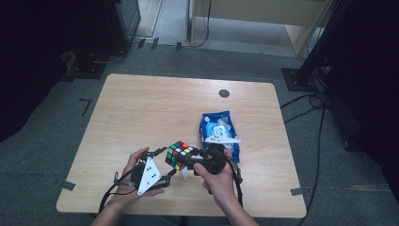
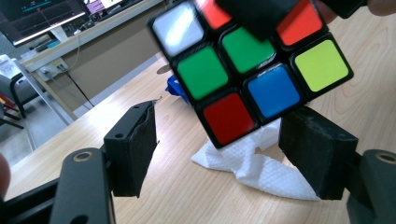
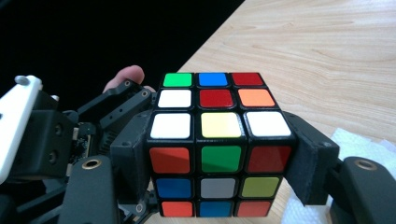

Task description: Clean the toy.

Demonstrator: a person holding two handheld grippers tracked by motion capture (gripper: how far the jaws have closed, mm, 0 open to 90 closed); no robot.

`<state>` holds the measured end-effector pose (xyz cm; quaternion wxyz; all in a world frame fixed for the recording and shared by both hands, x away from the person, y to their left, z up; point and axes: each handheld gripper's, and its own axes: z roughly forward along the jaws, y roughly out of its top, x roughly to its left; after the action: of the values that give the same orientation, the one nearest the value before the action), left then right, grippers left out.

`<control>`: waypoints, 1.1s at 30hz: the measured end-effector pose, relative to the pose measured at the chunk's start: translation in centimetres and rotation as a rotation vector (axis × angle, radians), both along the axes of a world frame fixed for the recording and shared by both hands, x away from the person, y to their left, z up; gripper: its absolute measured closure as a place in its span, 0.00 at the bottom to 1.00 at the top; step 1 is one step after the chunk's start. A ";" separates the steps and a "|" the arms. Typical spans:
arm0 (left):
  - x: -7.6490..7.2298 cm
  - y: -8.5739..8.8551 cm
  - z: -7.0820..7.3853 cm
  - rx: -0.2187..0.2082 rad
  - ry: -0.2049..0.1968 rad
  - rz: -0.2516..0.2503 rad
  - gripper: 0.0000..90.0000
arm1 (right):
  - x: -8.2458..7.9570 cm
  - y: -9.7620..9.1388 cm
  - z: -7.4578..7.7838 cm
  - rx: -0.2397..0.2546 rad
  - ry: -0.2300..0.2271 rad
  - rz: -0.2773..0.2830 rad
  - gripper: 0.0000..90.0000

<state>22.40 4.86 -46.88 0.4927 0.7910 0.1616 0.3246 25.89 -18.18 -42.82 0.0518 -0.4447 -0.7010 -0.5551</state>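
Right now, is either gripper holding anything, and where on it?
The right gripper clamps the Rubik's cube by two opposite side faces, off the table. The left gripper holds nothing; its jaws stand open just below the cube.

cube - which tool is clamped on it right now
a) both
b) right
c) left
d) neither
b: the right tool has its pads pressed on both sides of the cube, while the left tool stands open, its pads clear of it.
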 end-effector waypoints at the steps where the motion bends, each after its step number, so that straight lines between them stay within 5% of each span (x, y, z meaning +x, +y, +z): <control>1: 0.0 0.0 0.0 0.001 0.001 0.000 0.30 | 0.0 0.0 0.0 -0.001 -0.002 0.002 0.38; 19: -0.7 -1.1 0.3 0.025 -0.018 -0.035 0.23 | 0.0 1.3 -0.7 -0.053 0.042 0.058 0.38; 23: -0.9 -1.3 0.2 0.033 -0.023 -0.051 0.34 | -0.2 1.7 -0.8 -0.057 0.039 0.056 0.38; 33: -0.9 -1.1 0.2 0.037 -0.020 -0.051 0.38 | -0.1 1.6 -0.8 -0.032 0.029 0.065 0.38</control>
<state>21.54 3.79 -46.70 0.4879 0.8005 0.1303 0.3227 25.78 -16.57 -43.60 0.0725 -0.4305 -0.7230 -0.5355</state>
